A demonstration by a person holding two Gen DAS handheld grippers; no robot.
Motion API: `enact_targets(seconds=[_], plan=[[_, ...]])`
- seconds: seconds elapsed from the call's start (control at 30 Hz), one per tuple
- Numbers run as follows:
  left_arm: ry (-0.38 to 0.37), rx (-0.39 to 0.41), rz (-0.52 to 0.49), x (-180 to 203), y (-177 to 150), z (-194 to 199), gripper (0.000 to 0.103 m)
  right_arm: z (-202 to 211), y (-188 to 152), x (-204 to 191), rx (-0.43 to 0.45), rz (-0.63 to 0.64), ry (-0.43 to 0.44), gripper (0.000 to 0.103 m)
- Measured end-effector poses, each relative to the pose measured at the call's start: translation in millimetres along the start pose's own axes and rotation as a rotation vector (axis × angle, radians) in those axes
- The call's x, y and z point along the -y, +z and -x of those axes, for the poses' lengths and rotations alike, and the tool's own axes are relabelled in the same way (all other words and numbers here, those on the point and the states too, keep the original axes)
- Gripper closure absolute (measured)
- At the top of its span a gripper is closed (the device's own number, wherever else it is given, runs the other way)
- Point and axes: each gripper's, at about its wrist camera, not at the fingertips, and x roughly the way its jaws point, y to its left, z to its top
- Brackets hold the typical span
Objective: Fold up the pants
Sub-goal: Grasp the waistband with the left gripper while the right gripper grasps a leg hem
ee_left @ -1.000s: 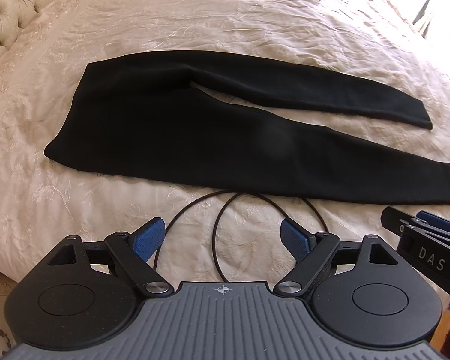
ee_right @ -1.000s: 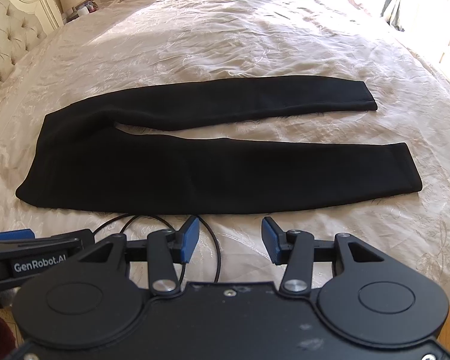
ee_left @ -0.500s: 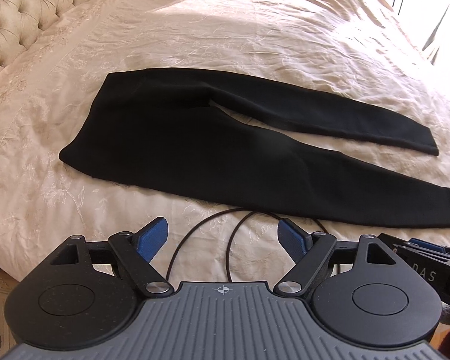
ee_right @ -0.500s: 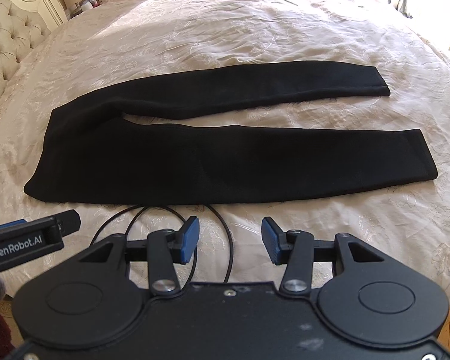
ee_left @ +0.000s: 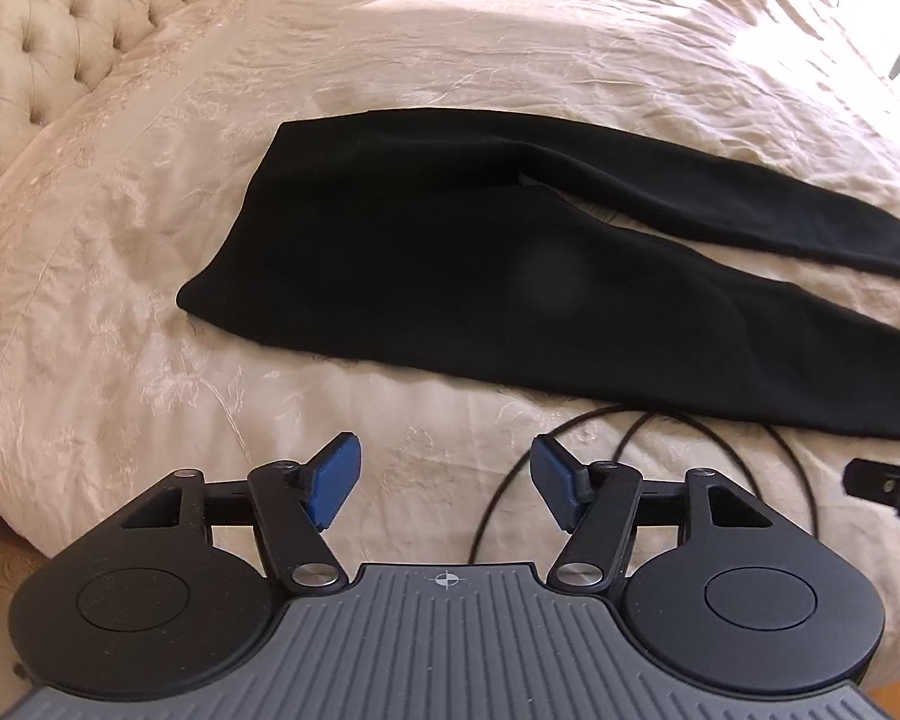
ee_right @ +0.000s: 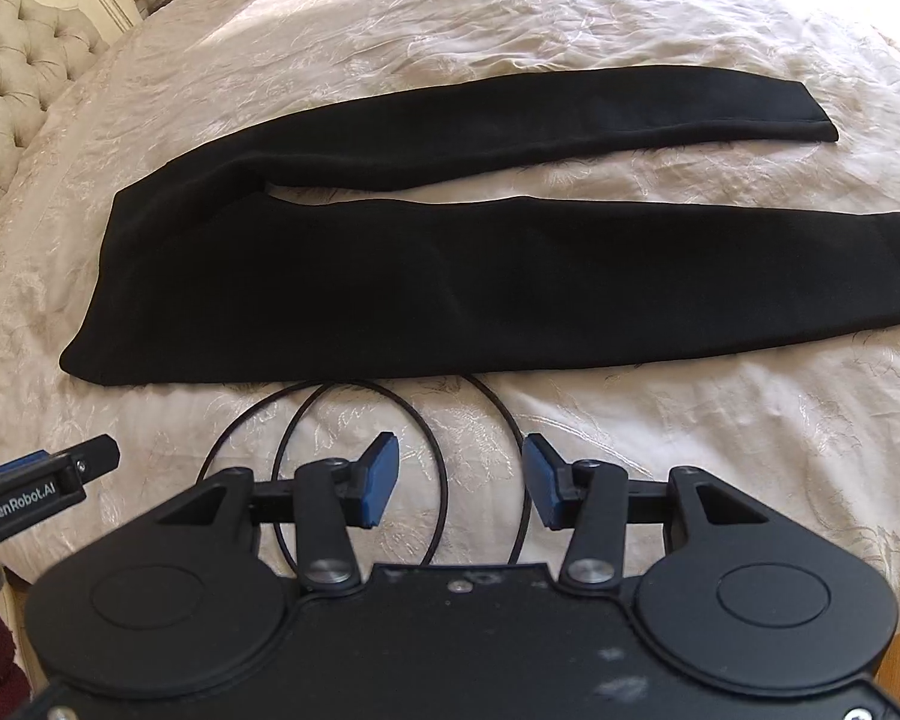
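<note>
left gripper: tilted steeply down, blue pads apart with nothing between them, jaws closing right now
right gripper: also angled down, pads spread and holding nothing
spacing: side by side, each one's tip peeking into the other's view

Strong daylight enters from the upper right, washing out the far side of the bedspread to near white in both views. The black pants render as a flat, detail-poor mass. Fisheye distortion bows the tufted headboard and frame edges, with slight blur there.
</note>
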Motion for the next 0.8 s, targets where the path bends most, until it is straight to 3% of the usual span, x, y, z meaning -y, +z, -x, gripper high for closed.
enact_targets(seconds=[0.23,0.3,0.53,0.7,0.8], plan=[[0.066,0.089,-0.36,10.1,5.5,-45.1,0.048,-12.0,20.1,21.6,-0.011,-0.113,-0.084,0.054],[0.052,0.1,-0.454,10.8,3.7,-59.2,0.048,-16.1,25.1,25.9,-0.019,-0.139,-0.112,0.054],[0.013,0.034,-0.628,3.9,-0.6,-113.8,0.049,-31.2,37.7,28.4,-0.04,-0.238,-0.178,0.054],[-0.017,0.077,-0.762,11.7,-2.3,-131.0,0.053,-39.3,42.7,38.1,-0.036,-0.344,-0.208,0.054],[-0.039,0.115,-0.866,22.5,-6.5,-135.9,0.064,-40.9,44.1,48.8,-0.013,-0.421,-0.233,0.054]])
